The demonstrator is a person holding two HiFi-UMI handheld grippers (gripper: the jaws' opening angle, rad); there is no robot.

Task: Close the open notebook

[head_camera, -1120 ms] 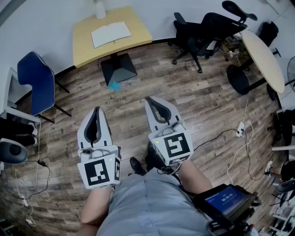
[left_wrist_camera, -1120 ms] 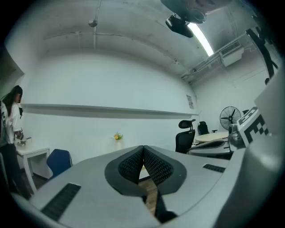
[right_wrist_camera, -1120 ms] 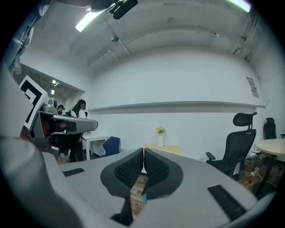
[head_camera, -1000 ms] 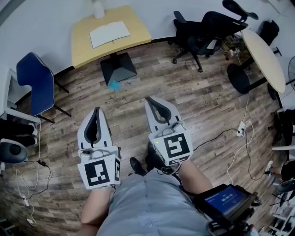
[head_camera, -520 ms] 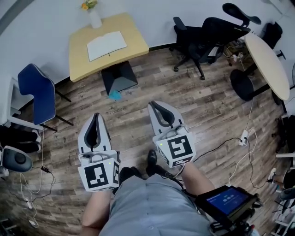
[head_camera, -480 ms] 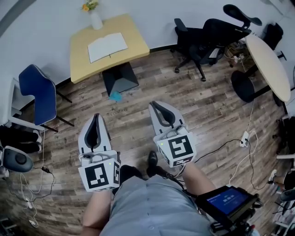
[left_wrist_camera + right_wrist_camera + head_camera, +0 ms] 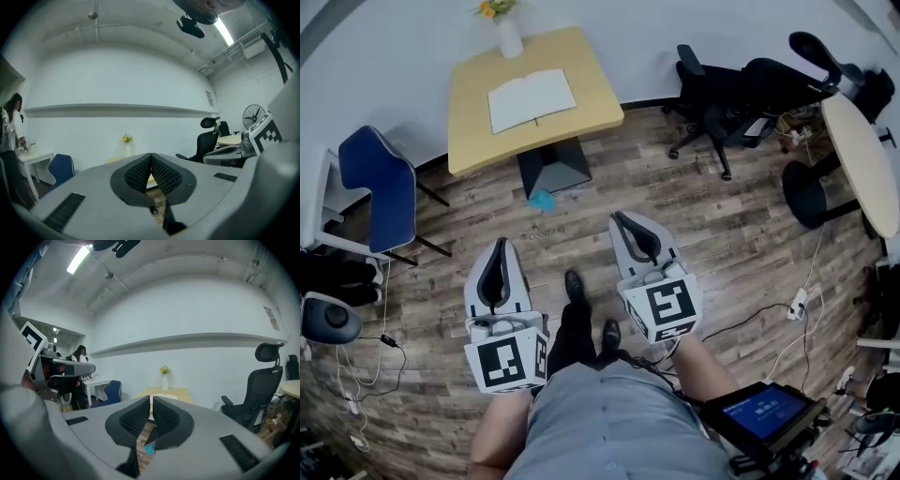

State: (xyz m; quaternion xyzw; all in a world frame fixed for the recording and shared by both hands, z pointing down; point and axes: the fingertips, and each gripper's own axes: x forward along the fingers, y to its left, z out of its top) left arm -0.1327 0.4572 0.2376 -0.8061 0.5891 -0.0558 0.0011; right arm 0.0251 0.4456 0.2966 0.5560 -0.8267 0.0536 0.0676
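Observation:
The open notebook lies with white pages up on a yellow square table at the far side of the room, beside a white vase of flowers. My left gripper and right gripper are held level over the wooden floor, well short of the table. Both are shut with nothing in them. In the right gripper view the notebook shows just past the right gripper. In the left gripper view the left gripper hides most of the table, and only the vase stands out above it.
A blue chair stands left of the table, and black office chairs and a round table are at the right. A blue scrap lies by the table's base. Cables and a power strip cross the floor. A person stands far left.
The person has stepped forward: the table and notebook are nearer and lower in the head view. Both grippers moved forward with the body and stayed shut.

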